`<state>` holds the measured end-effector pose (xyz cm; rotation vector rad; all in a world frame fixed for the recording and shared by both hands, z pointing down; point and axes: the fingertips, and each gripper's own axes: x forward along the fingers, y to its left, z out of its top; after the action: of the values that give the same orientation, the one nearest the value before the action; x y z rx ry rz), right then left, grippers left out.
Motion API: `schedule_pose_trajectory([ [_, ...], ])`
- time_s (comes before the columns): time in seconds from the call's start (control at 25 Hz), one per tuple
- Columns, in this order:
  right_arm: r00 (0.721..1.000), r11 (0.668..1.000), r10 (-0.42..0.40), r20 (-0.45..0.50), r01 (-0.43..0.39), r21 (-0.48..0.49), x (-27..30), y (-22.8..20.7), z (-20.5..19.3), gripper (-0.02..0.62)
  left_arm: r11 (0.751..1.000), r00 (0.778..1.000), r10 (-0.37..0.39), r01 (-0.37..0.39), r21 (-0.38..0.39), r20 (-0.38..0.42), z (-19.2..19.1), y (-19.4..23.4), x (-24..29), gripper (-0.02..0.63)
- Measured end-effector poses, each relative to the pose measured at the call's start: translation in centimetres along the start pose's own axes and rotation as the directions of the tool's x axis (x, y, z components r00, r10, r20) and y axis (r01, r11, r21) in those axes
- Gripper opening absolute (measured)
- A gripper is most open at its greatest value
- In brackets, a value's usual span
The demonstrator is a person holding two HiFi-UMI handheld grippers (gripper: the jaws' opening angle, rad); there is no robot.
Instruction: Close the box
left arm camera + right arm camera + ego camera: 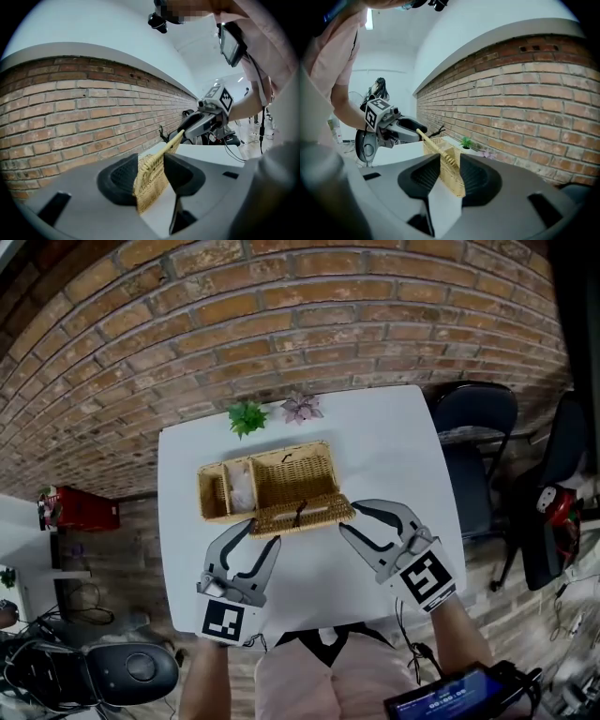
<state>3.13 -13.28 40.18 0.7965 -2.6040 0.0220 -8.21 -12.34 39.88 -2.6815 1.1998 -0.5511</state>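
Note:
A wicker box (286, 472) with a divided left end stands on the white table (384, 451). Its lid (300, 515) is folded out toward me along the front wall. My left gripper (264, 532) is at the lid's left end. In the left gripper view both pads of the left gripper (151, 176) press on the woven lid (149, 183). At the lid's right end is my right gripper (349, 517). The right gripper view shows the right gripper (450, 173) clamping the lid's edge (452, 180) the same way.
A green plant (247, 415) and a pale pink one (302, 408) sit at the table's far edge against the brick wall. Something white (242, 486) lies in one box compartment. A black chair (473, 427) stands right of the table.

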Motion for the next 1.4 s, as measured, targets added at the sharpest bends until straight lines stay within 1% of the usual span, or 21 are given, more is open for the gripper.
schedule_pose_trajectory([
  [0.04, 1.0, 1.0, -0.002, 0.009, 0.002, -0.008, 0.1, -0.1, 0.1, 0.122, 1.0, 1.0, 0.01, -0.01, -0.019, 0.008, 0.1, 0.2, 0.1, 0.178],
  [0.08, 1.0, 1.0, -0.006, 0.018, 0.006, -0.011, 0.1, -0.2, 0.3, 0.12, 0.997, 0.999, 0.029, -0.028, -0.066, 0.02, 0.3, 0.5, 0.0, 0.179],
  [0.12, 1.0, 1.0, -0.01, 0.026, 0.01, -0.008, 0.2, -0.4, 0.4, 0.117, 0.989, 0.998, 0.056, -0.051, -0.136, 0.033, 0.5, 1.0, -0.1, 0.192],
  [0.16, 0.999, 1.0, -0.016, 0.032, 0.016, -0.005, 0.2, -0.6, 0.6, 0.115, 0.976, 0.996, 0.082, -0.072, -0.206, 0.041, 0.7, 1.6, -0.3, 0.219],
  [0.2, 0.999, 1.0, -0.02, 0.037, 0.02, -0.002, 0.4, -0.8, 0.8, 0.114, 0.964, 0.994, 0.103, -0.089, -0.252, 0.045, 0.7, 2.4, -0.7, 0.242],
  [0.24, 0.999, 1.0, -0.024, 0.042, 0.024, 0.002, 0.5, -1.1, 0.9, 0.112, 0.956, 0.992, 0.119, -0.102, -0.273, 0.045, 0.7, 3.0, -1.1, 0.249],
  [0.44, 0.998, 0.999, -0.039, 0.05, 0.038, 0.017, 1.2, -2.1, 1.4, 0.104, 0.941, 0.982, 0.179, -0.156, -0.301, 0.051, 1.1, 4.5, -2.0, 0.247],
  [0.52, 0.998, 0.999, -0.043, 0.052, 0.041, 0.025, 1.6, -2.4, 1.4, 0.103, 0.928, 0.977, 0.209, -0.183, -0.323, 0.048, 1.3, 4.9, -2.3, 0.242],
  [0.6, 0.997, 0.998, -0.048, 0.057, 0.046, 0.036, 1.9, -2.8, 1.5, 0.1, 0.911, 0.968, 0.246, -0.215, -0.351, 0.046, 1.4, 5.3, -2.4, 0.239],
  [0.76, 0.996, 0.997, -0.064, 0.054, 0.061, 0.051, 2.5, -3.7, 1.6, 0.095, 0.867, 0.948, 0.316, -0.274, -0.417, 0.033, 1.3, 6.7, -2.3, 0.235],
  [0.84, 0.996, 0.995, -0.074, 0.052, 0.07, 0.07, 2.9, -4.2, 1.7, 0.095, 0.852, 0.941, 0.336, -0.292, -0.434, 0.027, 1.3, 7.3, -2.2, 0.229],
  [1.08, 0.994, 0.992, -0.09, 0.067, 0.084, 0.098, 3.9, -5.4, 2.0, 0.092, 0.842, 0.935, 0.351, -0.294, -0.453, 0.045, 1.7, 8.2, -1.9, 0.222],
  [1.2, 0.993, 0.989, -0.102, 0.056, 0.095, 0.115, 4.3, -6.2, 1.8, 0.094, 0.837, 0.935, 0.353, -0.295, -0.462, 0.042, 1.6, 8.4, -1.6, 0.222],
  [1.4, 0.994, 0.986, -0.101, 0.037, 0.096, 0.134, 5.3, -7.2, 1.5, 0.097, 0.835, 0.934, 0.354, -0.297, -0.463, 0.039, 1.4, 9.0, -1.2, 0.222],
])
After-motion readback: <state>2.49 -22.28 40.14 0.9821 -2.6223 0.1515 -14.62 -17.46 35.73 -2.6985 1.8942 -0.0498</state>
